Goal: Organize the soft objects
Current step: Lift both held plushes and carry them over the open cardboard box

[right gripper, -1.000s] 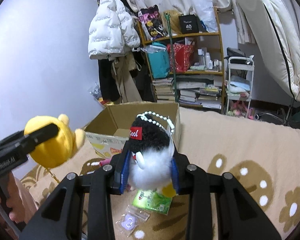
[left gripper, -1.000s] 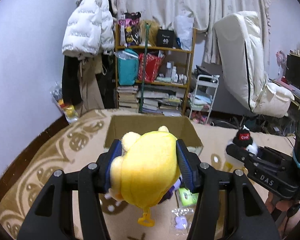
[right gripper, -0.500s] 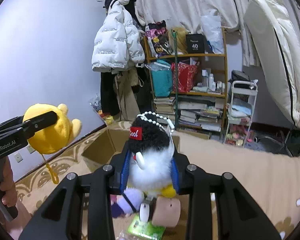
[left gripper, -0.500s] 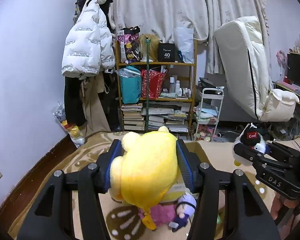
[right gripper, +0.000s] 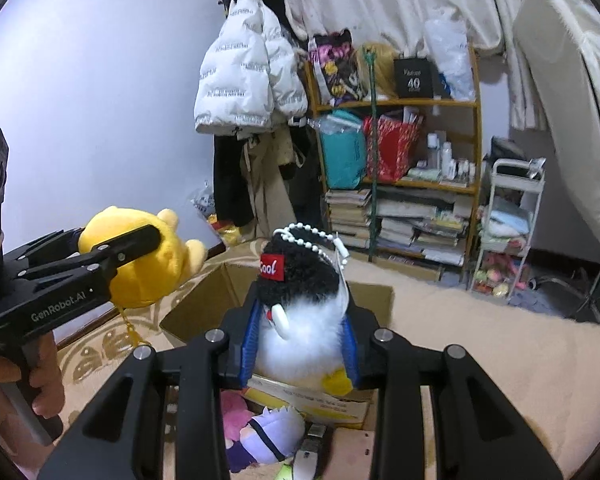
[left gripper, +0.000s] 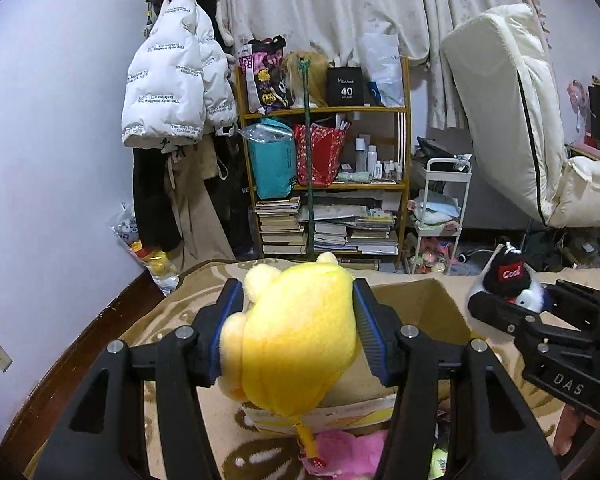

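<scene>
My left gripper (left gripper: 298,330) is shut on a yellow plush toy (left gripper: 300,340), its blue pads pressing both sides; a yellow tag hangs below it. That yellow plush toy (right gripper: 140,260) hangs in the air at the left of the right wrist view. My right gripper (right gripper: 300,336) is shut on a white fluffy plush with a black "Cool" cap (right gripper: 300,300) and a bead chain. An open cardboard box (left gripper: 416,312) lies on the patterned blanket just beyond both grippers. Its opening (right gripper: 300,292) is partly hidden by the toys.
A pink plush (left gripper: 348,452) and a purple-haired doll (right gripper: 268,436) lie on the blanket in front of the box. Behind stand a wooden shelf (left gripper: 328,184) with books and bags, a white puffer jacket (left gripper: 172,80), a small cart (left gripper: 440,216) and an upright white mattress (left gripper: 512,112).
Both grippers have moved forward toward the box with their toys still held. The box front now sits right under the toys, and more of the room above has come into view.
</scene>
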Demonstrator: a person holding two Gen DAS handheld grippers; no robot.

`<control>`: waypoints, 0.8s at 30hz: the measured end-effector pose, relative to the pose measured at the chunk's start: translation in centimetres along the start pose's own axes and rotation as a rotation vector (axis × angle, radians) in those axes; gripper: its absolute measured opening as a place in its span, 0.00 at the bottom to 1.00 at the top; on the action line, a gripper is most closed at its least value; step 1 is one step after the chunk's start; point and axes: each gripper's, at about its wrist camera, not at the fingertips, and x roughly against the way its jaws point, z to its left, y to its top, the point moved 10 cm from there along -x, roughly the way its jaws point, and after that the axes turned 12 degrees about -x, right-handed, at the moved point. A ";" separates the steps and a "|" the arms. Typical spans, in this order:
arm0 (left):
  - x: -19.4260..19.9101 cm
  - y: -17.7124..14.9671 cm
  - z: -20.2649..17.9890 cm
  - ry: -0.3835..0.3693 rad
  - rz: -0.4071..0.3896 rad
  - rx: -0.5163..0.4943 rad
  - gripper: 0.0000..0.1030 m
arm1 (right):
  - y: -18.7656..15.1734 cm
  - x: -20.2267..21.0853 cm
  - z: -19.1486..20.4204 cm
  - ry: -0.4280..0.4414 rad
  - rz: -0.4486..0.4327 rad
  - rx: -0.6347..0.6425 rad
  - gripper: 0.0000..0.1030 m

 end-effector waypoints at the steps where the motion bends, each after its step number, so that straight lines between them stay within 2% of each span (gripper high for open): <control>1: -0.5 -0.3 -0.1 -0.005 0.008 0.004 0.52 | -0.2 -0.5 -0.1 0.000 0.006 -0.003 0.35; 6: -2.6 -1.6 -0.7 -0.008 0.051 -0.009 0.53 | -0.9 -2.5 -0.9 0.010 0.024 -0.015 0.35; 9: -4.4 -2.7 -1.0 -0.015 0.098 -0.004 0.53 | -1.1 -3.3 -1.3 -0.020 0.017 0.010 0.36; 13: -5.6 -3.6 -1.0 -0.029 0.135 0.017 0.53 | -1.5 -4.3 -1.8 -0.017 0.028 0.013 0.36; 20: -7.0 -5.5 -0.3 -0.037 0.206 0.071 0.54 | -2.8 -6.0 -2.9 0.035 0.091 -0.070 0.38; 24: -7.2 -6.0 0.2 -0.037 0.219 0.100 0.59 | -3.3 -6.3 -3.0 0.027 0.105 -0.060 0.38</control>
